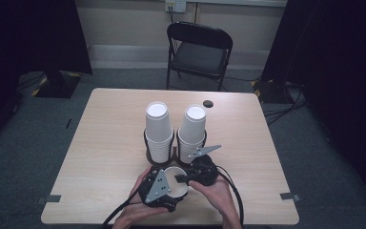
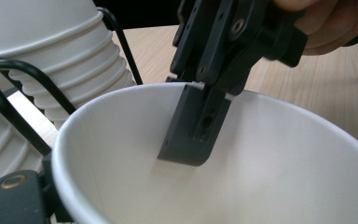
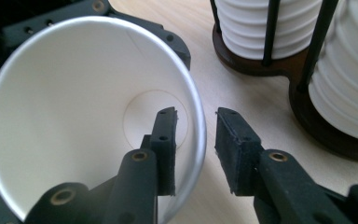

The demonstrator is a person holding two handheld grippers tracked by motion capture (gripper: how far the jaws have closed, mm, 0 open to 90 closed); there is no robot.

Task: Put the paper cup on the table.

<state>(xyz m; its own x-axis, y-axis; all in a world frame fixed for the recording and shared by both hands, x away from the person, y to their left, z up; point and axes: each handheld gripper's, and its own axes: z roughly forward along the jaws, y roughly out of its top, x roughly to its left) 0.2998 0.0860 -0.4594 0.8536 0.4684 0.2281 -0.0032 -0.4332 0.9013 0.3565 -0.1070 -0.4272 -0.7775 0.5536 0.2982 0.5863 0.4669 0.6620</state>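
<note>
A single white paper cup (image 1: 178,188) is near the table's front edge, tipped so its mouth faces me. My left gripper (image 1: 171,192) is shut on it; one of its fingers (image 2: 14,196) presses the cup's (image 2: 261,163) outer wall. My right gripper (image 1: 181,179) comes in from the right and straddles the rim. In the right gripper view the right gripper (image 3: 193,121) is open, one pad inside the cup (image 3: 74,93) and the other outside, clear of the wall. That inner finger (image 2: 191,130) also hangs inside the cup in the left gripper view.
Two tall stacks of white cups (image 1: 157,126) (image 1: 192,129) stand upside down in a black wire holder (image 1: 159,161) with a dark base (image 3: 261,65), just behind the grippers. A small black disc (image 1: 208,103) lies on the wooden table (image 1: 109,143). A folding chair (image 1: 198,52) stands beyond.
</note>
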